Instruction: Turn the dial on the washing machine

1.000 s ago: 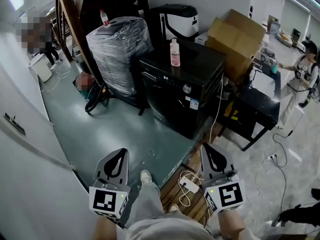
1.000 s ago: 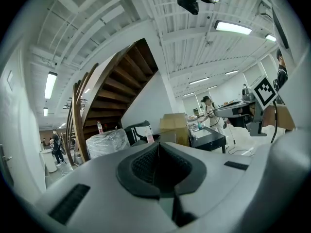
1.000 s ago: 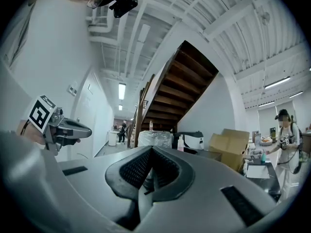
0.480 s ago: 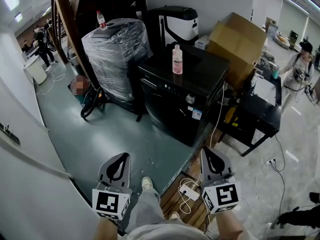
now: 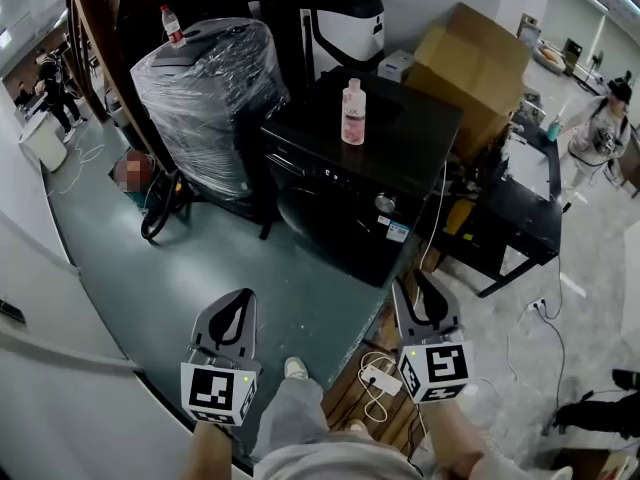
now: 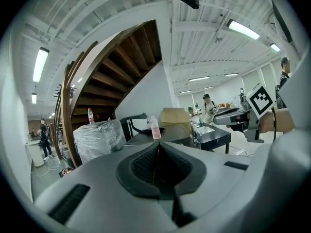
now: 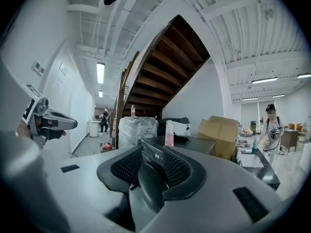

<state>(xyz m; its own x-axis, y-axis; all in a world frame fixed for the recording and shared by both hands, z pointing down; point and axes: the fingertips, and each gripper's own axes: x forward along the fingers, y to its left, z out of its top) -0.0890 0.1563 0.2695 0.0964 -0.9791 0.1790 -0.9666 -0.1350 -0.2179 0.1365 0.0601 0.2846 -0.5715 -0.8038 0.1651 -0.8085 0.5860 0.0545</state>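
Note:
The black washing machine (image 5: pixel 400 138) stands ahead in the head view, with its silver dial (image 5: pixel 385 203) on the front panel and a pink bottle (image 5: pixel 352 111) on top. Both grippers hang well short of it, above the floor. My left gripper (image 5: pixel 243 296) is shut with nothing in it; in the left gripper view its pads (image 6: pixel 146 161) meet in a line. My right gripper (image 5: pixel 412 286) is open, its jaws have just been opening, and nothing is between them. Through the gap of the right gripper (image 7: pixel 153 152) I see the machine's panel (image 7: pixel 156 155) and the bottle (image 7: pixel 169 132).
A plastic-wrapped appliance (image 5: pixel 205 78) stands left of the machine, a cardboard box (image 5: pixel 475 63) behind it, and a low black table (image 5: pixel 520 218) to its right. A power strip and cables (image 5: pixel 380 373) lie on the floor by my shoe (image 5: pixel 293 368). A person (image 5: pixel 600 128) stands at far right.
I have stepped closer and both grippers have moved forward, so the washing machine sits nearer and larger. The right gripper's jaws have parted; the left ones stay together.

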